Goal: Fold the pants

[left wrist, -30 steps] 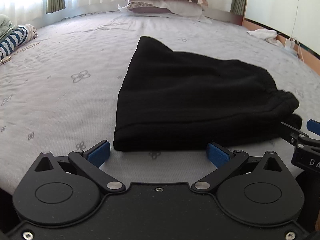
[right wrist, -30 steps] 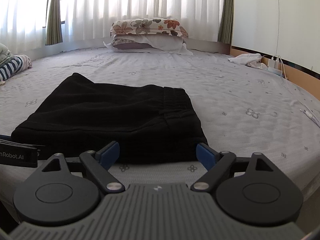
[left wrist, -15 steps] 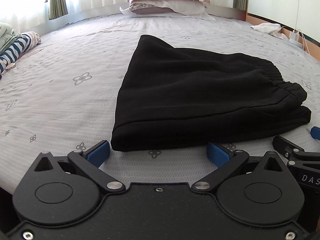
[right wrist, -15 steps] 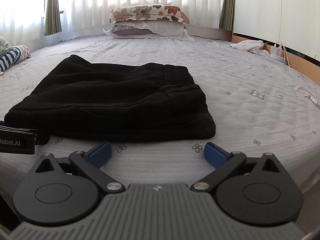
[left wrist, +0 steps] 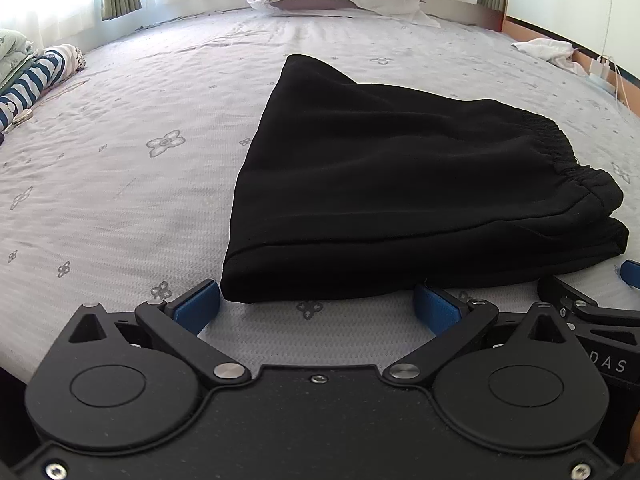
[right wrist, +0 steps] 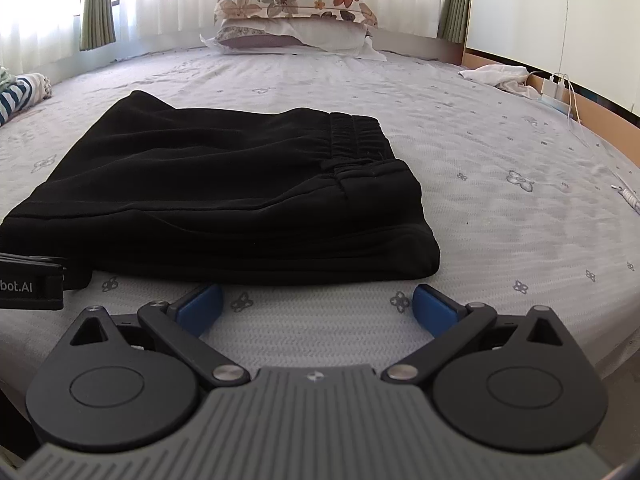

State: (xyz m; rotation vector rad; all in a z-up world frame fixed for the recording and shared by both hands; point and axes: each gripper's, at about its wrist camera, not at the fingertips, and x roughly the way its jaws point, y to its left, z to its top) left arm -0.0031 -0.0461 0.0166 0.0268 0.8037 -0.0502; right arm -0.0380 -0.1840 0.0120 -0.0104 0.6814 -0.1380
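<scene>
Black pants [left wrist: 400, 184] lie folded into a thick stack on the pale patterned bed [left wrist: 120, 200], the elastic waistband on the right. My left gripper [left wrist: 316, 306] stands open just short of the stack's near-left corner, nothing between its blue pads. In the right wrist view the same pants [right wrist: 224, 196] fill the left and middle, and my right gripper [right wrist: 318, 306] is open in front of the stack's near-right corner, empty, not touching the cloth. Each gripper's black body shows at the edge of the other's view.
Stacked pillows [right wrist: 296, 20] lie at the head of the bed under curtained windows. Striped folded clothing [left wrist: 36, 76] sits at the far left. A white cloth [right wrist: 496, 76] and a charger with cables [right wrist: 560, 88] lie by the right edge.
Both grippers have pulled back a little from the pants' near edge. The right gripper's jaws widened and its view tilted, so more of the bed shows in front of the stack.
</scene>
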